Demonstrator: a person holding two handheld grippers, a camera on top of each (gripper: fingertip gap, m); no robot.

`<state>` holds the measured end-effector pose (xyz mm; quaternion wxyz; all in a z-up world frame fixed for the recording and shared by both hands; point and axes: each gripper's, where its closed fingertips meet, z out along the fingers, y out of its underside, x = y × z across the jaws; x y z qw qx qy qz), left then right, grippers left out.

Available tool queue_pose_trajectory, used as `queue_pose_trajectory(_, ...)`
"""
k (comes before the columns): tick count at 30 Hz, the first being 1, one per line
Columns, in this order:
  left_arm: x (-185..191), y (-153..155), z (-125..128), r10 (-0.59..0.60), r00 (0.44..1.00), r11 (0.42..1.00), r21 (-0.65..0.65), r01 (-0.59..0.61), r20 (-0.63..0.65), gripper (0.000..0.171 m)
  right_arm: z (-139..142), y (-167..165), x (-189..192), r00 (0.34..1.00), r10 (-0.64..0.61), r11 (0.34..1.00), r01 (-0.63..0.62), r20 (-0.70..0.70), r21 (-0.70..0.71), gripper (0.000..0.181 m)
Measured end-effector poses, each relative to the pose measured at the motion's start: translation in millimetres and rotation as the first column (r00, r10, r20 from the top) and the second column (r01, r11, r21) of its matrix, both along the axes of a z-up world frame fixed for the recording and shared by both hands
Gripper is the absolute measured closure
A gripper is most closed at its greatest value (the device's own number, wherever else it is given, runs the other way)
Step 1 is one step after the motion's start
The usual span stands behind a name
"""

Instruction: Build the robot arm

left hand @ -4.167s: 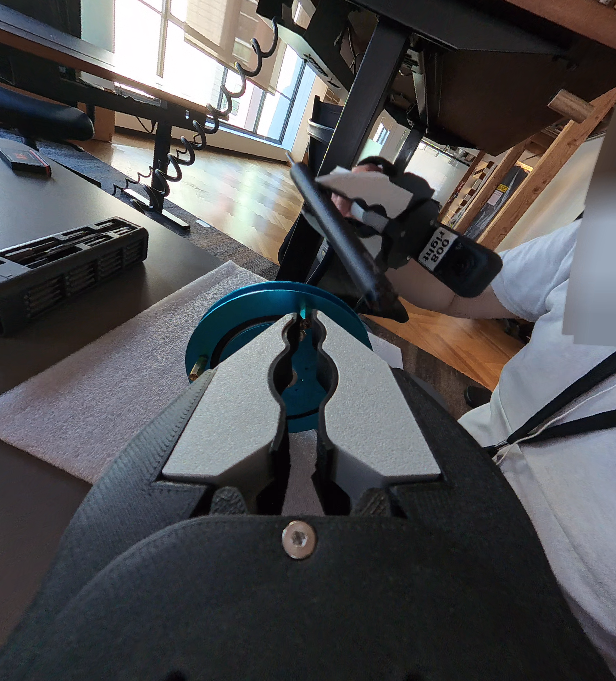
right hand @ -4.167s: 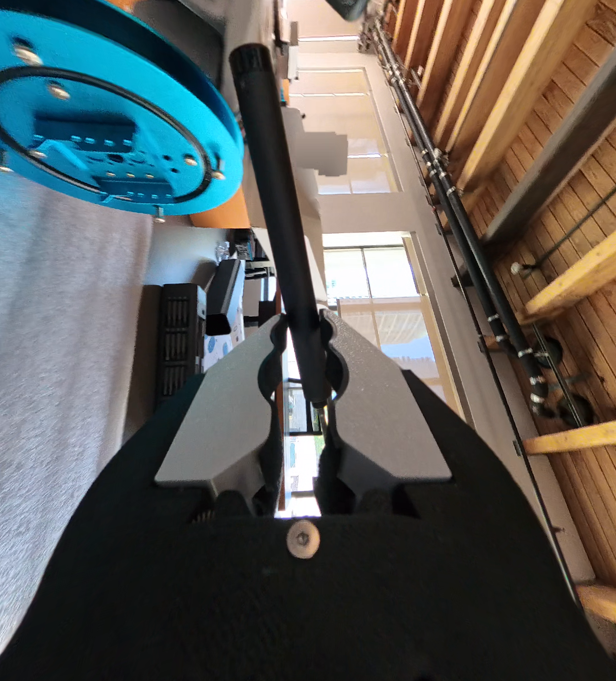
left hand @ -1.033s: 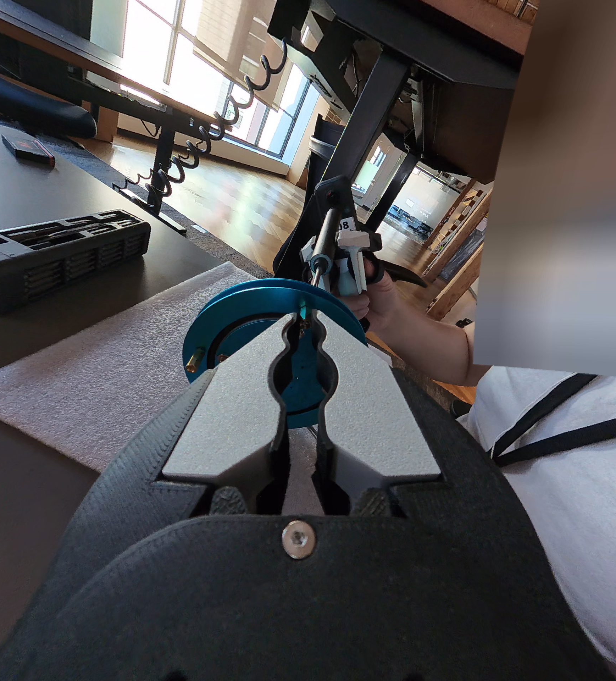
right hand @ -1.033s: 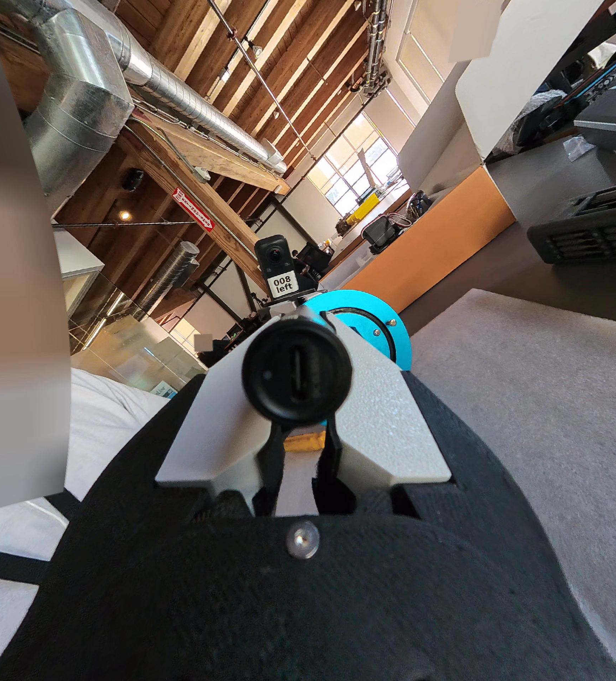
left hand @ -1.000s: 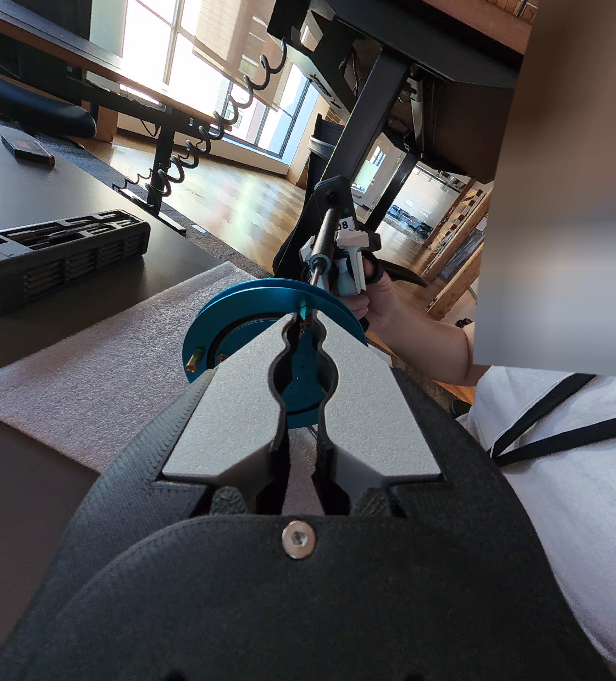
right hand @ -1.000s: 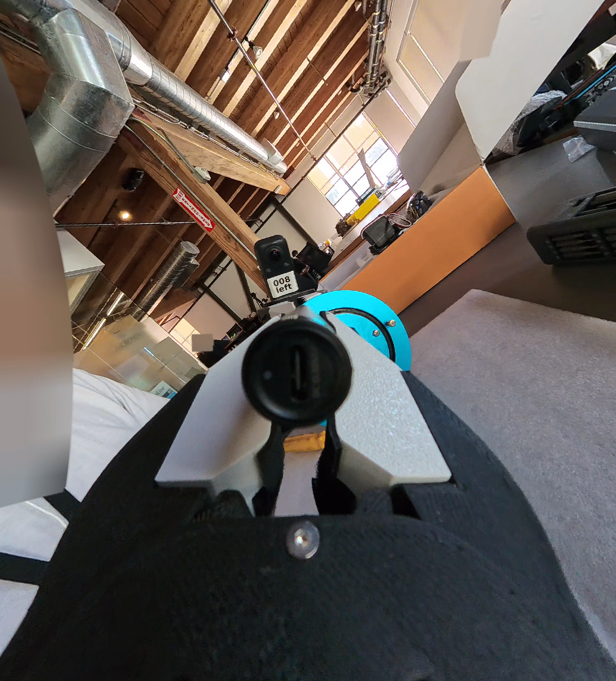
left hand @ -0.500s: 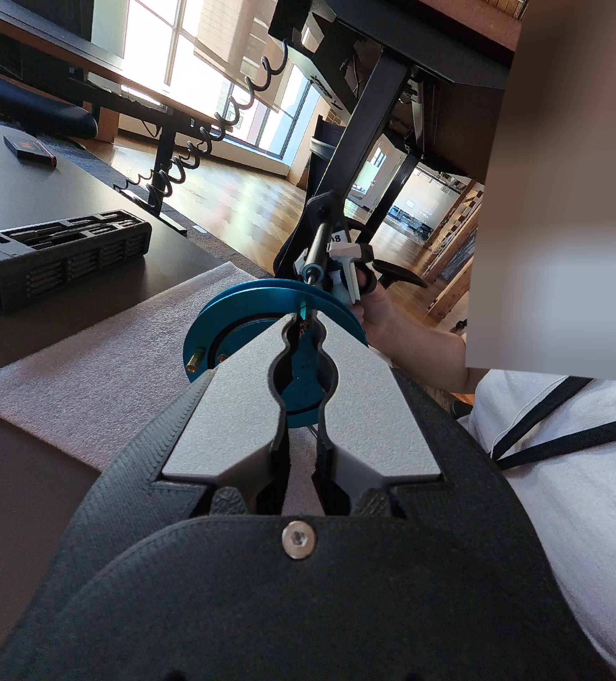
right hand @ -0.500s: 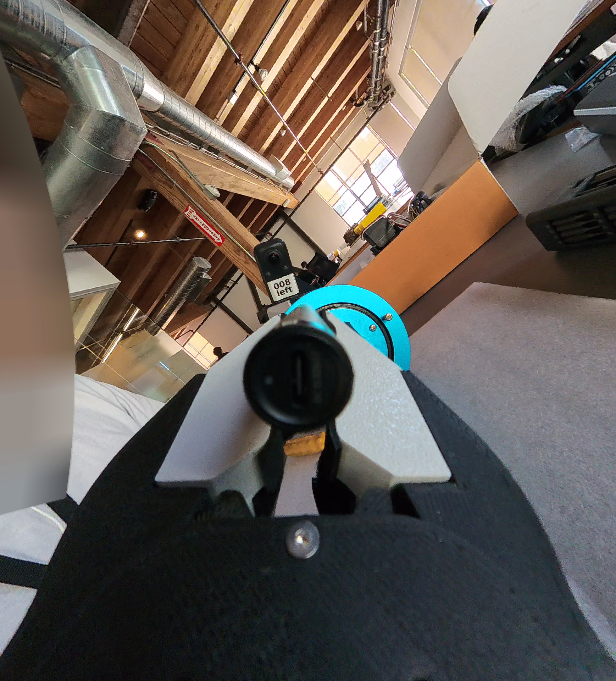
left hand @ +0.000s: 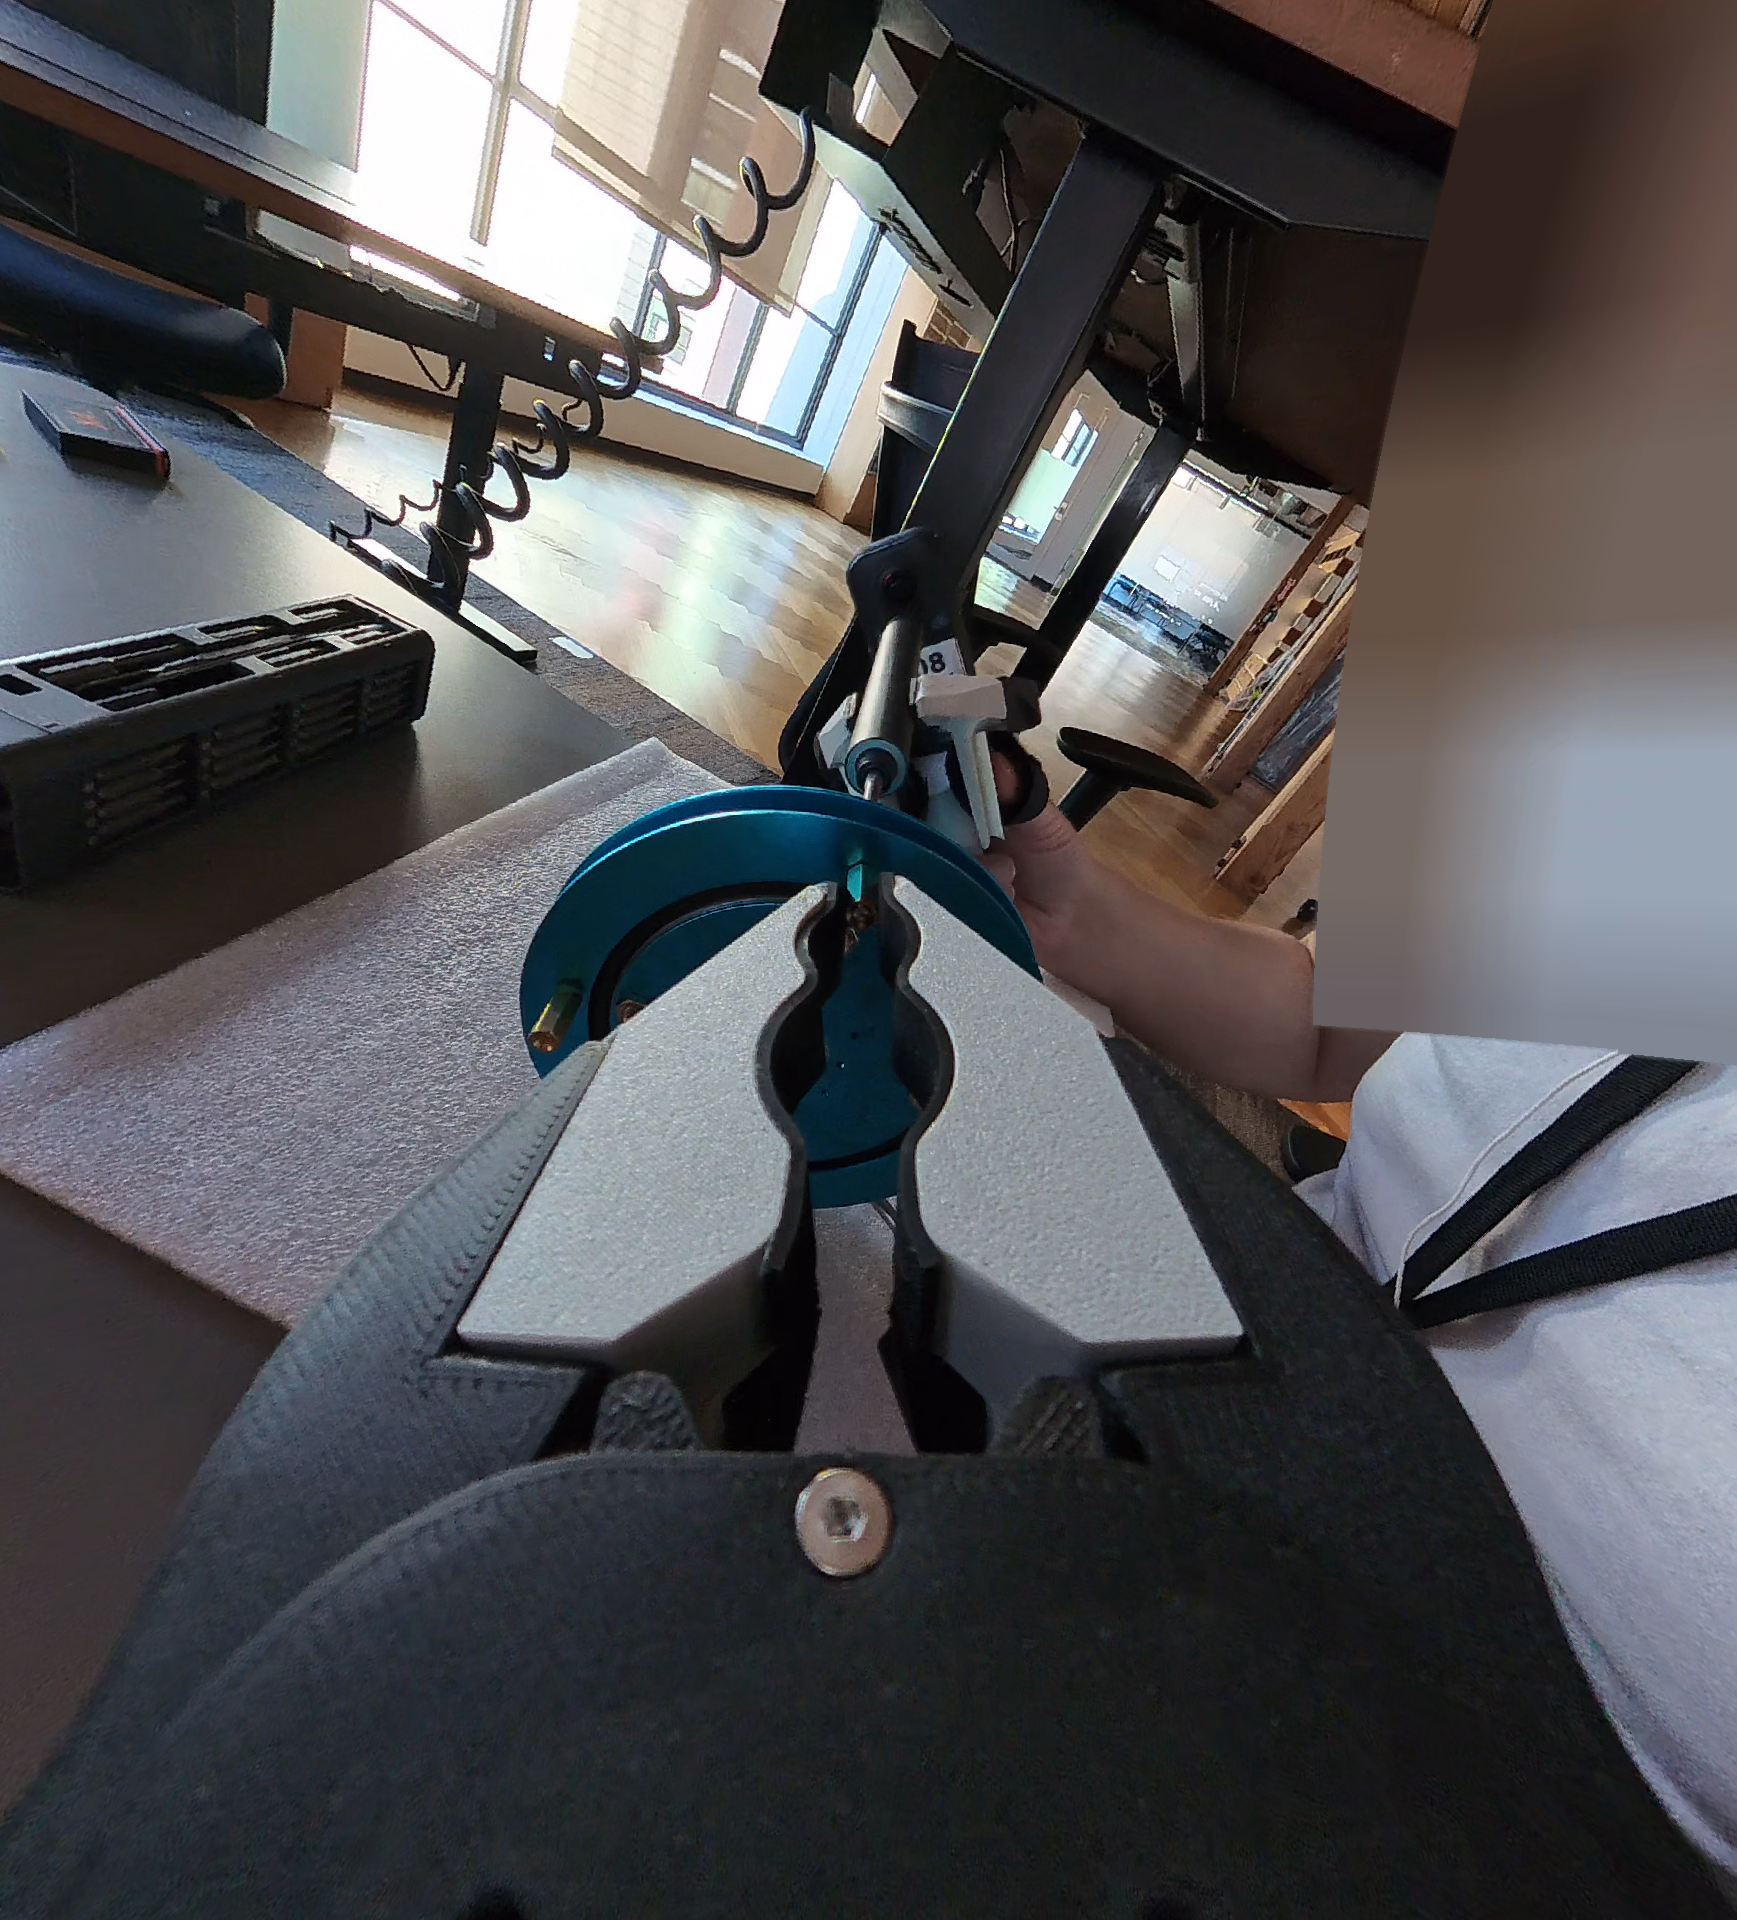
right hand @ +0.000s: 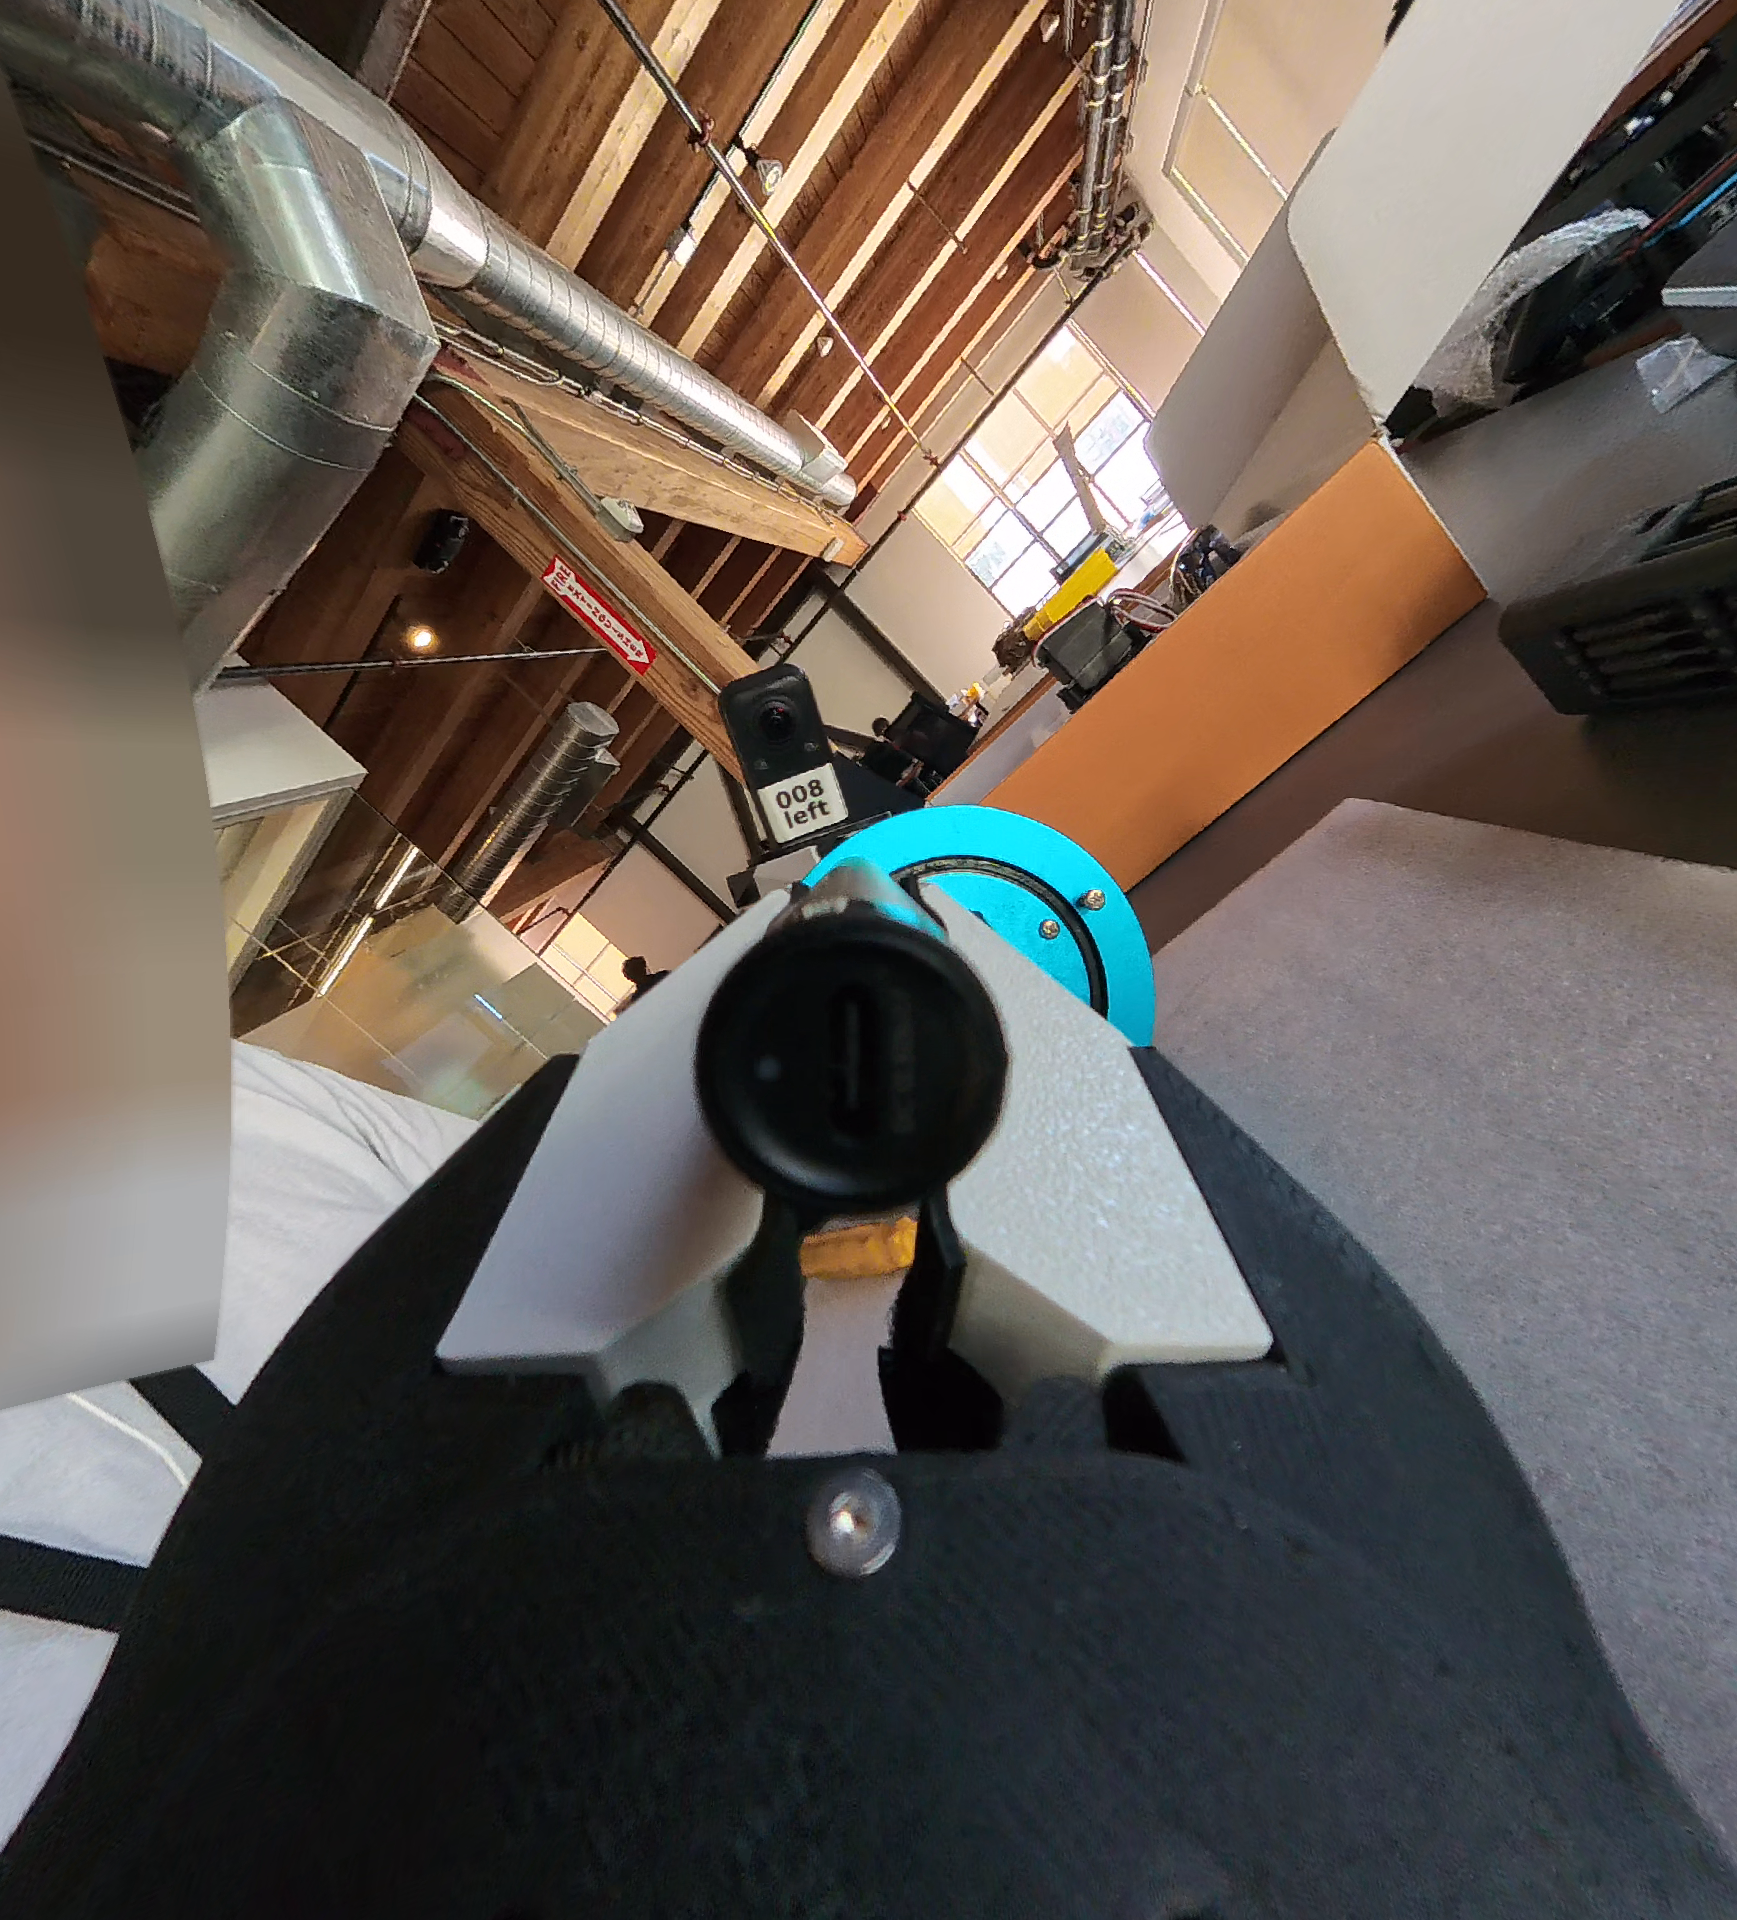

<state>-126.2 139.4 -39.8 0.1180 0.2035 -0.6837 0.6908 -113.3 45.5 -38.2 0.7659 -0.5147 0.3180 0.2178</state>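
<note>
Looking along our left gripper (left hand: 856, 914), we see the dark tabletop (left hand: 64, 540) first, with a grey foam mat (left hand: 324, 997) lying across its near part, one mat corner pointing toward the table's far edge. On the tabletop beyond the mat's left edge lies a black slotted case (left hand: 168, 707), and farther toward the table's far left corner a small flat dark box with a red edge (left hand: 95, 431).

A blue metal disc (left hand: 739, 862) stands on edge over the mat's right side, held upright. Our left gripper's jaws are closed on a small post of the disc, with the disc's blue plate filling the gap between the fingers (left hand: 656, 1143). A brass standoff (left hand: 554, 1023) sticks out from the disc's left rim.

Our right gripper (right hand: 848, 1060) is clamped around a black electric screwdriver (right hand: 848, 1060), whose round rear end with a slot-shaped port faces the right wrist camera. In the left wrist view the screwdriver (left hand: 885, 686) slants down toward the disc's upper rim, its thin bit (left hand: 876, 784) just above that rim; we cannot tell whether it touches. From the right wrist view the disc (right hand: 1072, 914) shows beyond the screwdriver, with two screw heads on its face.
</note>
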Motion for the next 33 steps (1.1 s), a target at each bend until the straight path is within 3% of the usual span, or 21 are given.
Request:
queue_pose_trajectory(22, -0.2, 0.8, 0.1, 0.002, 1.000, 1.000, 0.003, -0.002, 0.004, 0.167, -0.2, 1.5, -0.6, 0.999, 0.022, 1.000, -0.021, 0.038, -0.014, 0.166)
queue_pose_trajectory(33, -0.1, 0.2, -0.1, 0.003, 1.000, 1.000, 0.008, -0.004, 0.011, 0.167, -0.5, 1.8, -1.8, 0.996, 0.037, 0.990, -0.026, 0.079, -0.135, 0.164)
